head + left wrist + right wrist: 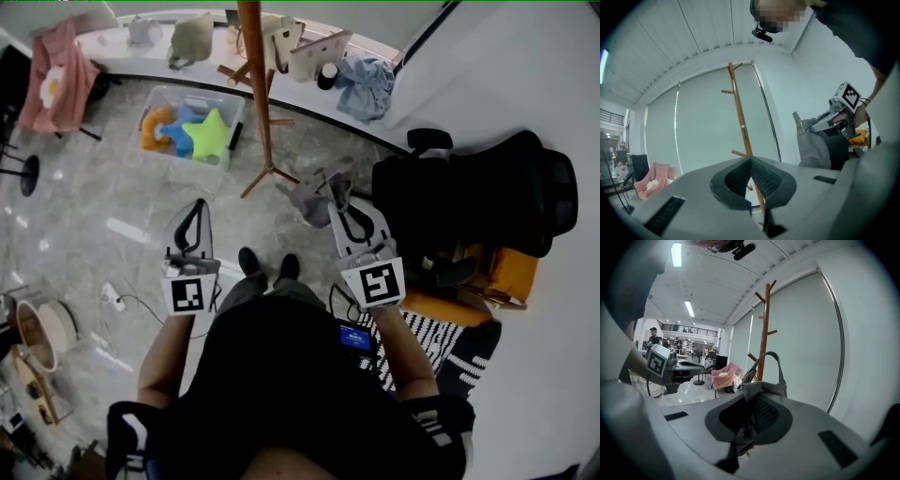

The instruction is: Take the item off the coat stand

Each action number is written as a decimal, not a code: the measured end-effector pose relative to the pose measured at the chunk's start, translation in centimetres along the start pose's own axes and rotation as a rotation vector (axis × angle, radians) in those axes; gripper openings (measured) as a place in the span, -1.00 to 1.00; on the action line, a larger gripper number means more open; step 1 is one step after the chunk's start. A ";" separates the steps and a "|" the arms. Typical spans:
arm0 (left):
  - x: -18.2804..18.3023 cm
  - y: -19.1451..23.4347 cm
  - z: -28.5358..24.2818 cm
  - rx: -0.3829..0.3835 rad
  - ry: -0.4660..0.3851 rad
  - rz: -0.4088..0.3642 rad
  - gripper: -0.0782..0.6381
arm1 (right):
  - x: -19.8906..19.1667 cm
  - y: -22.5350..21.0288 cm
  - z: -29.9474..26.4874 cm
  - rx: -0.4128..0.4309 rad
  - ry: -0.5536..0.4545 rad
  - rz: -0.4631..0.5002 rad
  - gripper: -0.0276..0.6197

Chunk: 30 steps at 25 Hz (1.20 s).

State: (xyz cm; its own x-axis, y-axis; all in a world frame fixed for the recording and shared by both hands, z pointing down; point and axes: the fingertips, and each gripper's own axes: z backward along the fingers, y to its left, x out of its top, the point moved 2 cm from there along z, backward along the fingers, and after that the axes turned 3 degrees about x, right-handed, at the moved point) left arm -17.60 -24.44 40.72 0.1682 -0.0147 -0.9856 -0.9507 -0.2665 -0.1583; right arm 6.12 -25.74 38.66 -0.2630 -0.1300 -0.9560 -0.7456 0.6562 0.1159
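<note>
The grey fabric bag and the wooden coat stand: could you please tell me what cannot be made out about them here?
- Grey fabric bag: lower body hidden behind the right gripper in the right gripper view.
- Wooden coat stand: top cut off by the head view's upper edge; base hidden behind the left gripper in the left gripper view.

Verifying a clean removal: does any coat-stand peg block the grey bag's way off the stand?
Nothing visible does. The right gripper is shut on the grey bag, and the coat stand stands clear apart from it, its visible pegs bare.
</note>
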 end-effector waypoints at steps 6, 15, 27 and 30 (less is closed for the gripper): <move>0.5 0.5 0.2 0.009 -0.001 0.003 -0.71 | 0.2 -0.4 0.9 -0.025 0.007 -0.009 -0.82; 1.2 0.7 0.4 0.021 -0.003 0.000 -0.71 | 0.1 -0.2 1.0 -0.040 0.023 -0.016 -0.82; 2.0 1.0 0.9 0.034 -0.014 -0.001 -0.71 | -0.5 0.1 0.6 -0.059 0.052 0.004 -0.82; 2.2 1.0 0.9 0.034 -0.019 0.001 -0.71 | -0.6 0.0 0.6 -0.072 0.057 -0.005 -0.82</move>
State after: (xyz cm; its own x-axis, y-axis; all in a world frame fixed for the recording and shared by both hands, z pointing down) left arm -18.46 -23.86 38.34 0.1626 0.0036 -0.9867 -0.9592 -0.2339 -0.1589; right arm 6.65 -25.26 39.06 -0.2920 -0.1762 -0.9400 -0.7883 0.6009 0.1322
